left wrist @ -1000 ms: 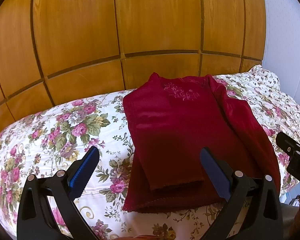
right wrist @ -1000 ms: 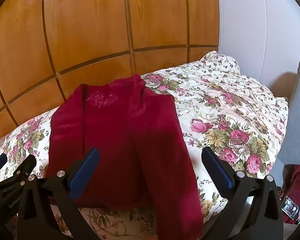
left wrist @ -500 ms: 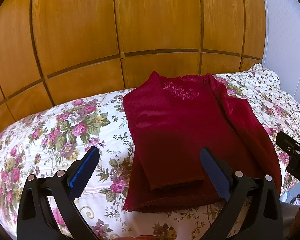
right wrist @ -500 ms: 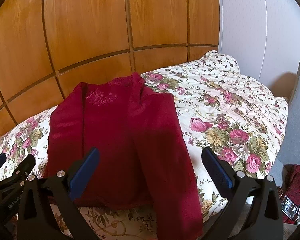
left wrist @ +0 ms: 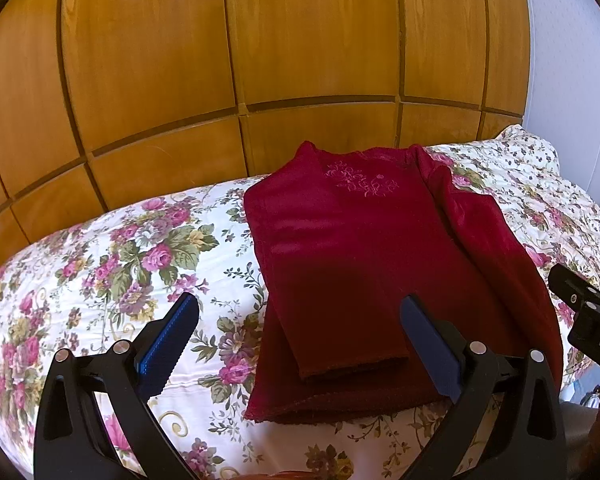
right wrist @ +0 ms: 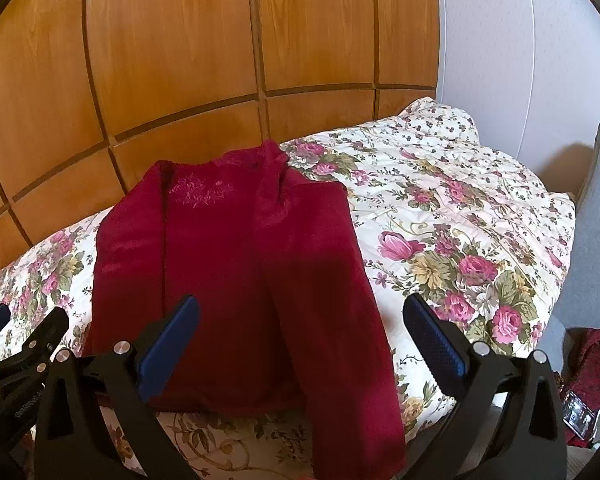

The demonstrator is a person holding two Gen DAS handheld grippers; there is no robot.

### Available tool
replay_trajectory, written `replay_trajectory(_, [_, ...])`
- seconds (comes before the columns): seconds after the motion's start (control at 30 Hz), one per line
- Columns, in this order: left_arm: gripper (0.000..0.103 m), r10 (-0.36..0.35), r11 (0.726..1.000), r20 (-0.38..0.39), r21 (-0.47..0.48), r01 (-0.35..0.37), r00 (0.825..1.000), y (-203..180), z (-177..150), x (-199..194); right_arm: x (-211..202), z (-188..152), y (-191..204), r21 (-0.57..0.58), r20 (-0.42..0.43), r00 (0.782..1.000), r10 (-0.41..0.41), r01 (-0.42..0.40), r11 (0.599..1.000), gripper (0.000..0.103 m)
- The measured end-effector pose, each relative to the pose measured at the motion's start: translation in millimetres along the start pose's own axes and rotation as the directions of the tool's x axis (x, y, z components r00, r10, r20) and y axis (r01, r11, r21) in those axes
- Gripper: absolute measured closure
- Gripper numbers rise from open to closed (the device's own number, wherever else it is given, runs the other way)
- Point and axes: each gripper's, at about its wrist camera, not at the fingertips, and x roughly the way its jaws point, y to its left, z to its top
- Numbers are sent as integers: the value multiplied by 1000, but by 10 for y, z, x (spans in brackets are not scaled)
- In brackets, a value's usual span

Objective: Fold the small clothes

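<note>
Both left gripper [left wrist: 299,332] and right gripper [right wrist: 300,332] fingers wide apart, empty, above red sweater [left wrist: 356,264].

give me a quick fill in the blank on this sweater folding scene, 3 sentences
1. The red sweater lies on a bedspread printed with ____.
2. Both the left gripper and the right gripper have their jaws ____.
3. The sweater's right sleeve is not yet folded in; its end hangs over the bed's ____.

Missing words: flowers; open; edge
</note>
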Motion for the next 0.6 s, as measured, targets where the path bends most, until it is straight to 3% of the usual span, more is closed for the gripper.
replay_trajectory(0.6, [3, -11, 1000, -21, 21, 11, 1000, -73, -57, 35, 16, -3, -11, 12, -13, 1000, 1, 0, 1000, 2])
